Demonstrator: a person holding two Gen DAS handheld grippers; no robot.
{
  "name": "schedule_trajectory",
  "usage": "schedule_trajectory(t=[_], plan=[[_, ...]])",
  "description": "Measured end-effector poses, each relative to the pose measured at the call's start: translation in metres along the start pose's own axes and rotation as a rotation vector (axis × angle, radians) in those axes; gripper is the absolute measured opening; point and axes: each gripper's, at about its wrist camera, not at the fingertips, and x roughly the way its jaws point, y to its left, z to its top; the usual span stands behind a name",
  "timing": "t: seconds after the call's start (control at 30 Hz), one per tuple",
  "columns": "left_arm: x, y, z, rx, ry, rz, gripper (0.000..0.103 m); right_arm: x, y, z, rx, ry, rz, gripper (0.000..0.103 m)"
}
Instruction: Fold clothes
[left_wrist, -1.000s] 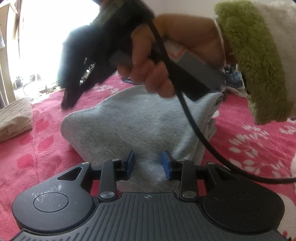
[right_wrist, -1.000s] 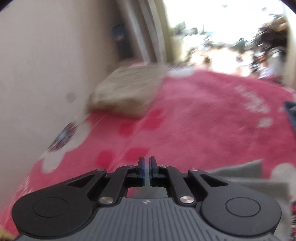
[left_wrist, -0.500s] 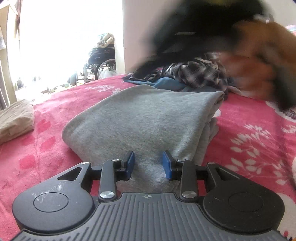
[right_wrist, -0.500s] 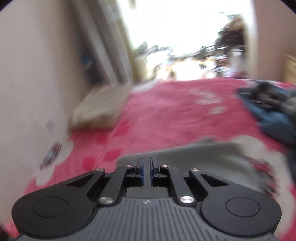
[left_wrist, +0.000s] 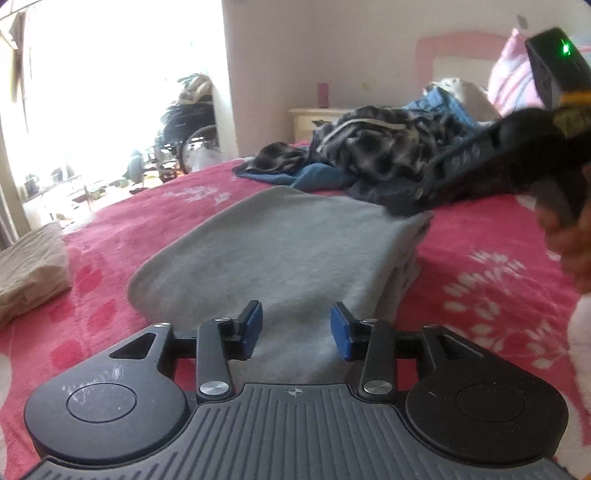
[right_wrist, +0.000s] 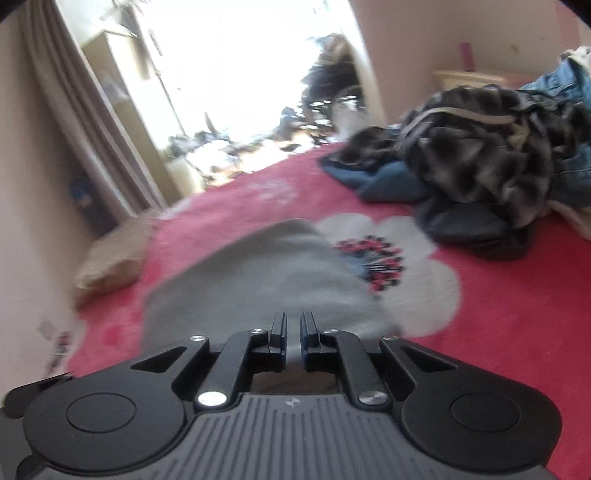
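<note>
A folded grey garment (left_wrist: 280, 251) lies on the pink flowered bedspread (left_wrist: 480, 258). My left gripper (left_wrist: 297, 328) hovers at its near edge. Its blue pads stand apart and are opening, with the cloth under the gap and not pinched. A hand holds my right gripper (left_wrist: 406, 210) in from the upper right, its tip at the garment's far right corner. In the right wrist view the right gripper (right_wrist: 293, 336) shows a narrow gap that is opening. The grey garment (right_wrist: 258, 280) lies just below it and nothing is gripped.
A heap of unfolded clothes (left_wrist: 388, 147), dark plaid and blue denim, lies at the far right of the bed (right_wrist: 480, 155). A folded beige garment (left_wrist: 29, 266) sits at the left edge by the wall (right_wrist: 110, 258). A nightstand (left_wrist: 317, 118) and a bright doorway lie beyond.
The right gripper swept across from the left to the garment's far right corner, and its view swung from the wall to the grey garment. Both pairs of jaws widened slightly.
</note>
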Motion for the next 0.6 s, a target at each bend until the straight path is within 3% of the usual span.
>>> schedule_trajectory(t=[0.17,0.27,0.43,0.5,0.6], plan=[[0.008,-0.016,-0.005,0.1,0.07,-0.029,0.046,0.028,-0.008,-0.017,0.064,0.199,-0.145,0.022],[-0.006,-0.008,0.004,0.101,0.056,-0.053,0.046,0.005,-0.033,-0.007,0.201,0.118,-0.106,0.023],[-0.011,0.004,0.026,0.105,0.027,-0.112,0.052,-0.019,-0.094,0.031,0.435,-0.039,-0.069,0.036],[-0.003,0.0,0.03,0.137,0.034,-0.126,0.052,0.005,-0.111,0.048,0.446,-0.004,-0.001,0.044],[0.017,-0.013,0.027,0.198,0.061,-0.134,0.052,0.063,-0.12,0.071,0.401,0.128,0.071,0.053]])
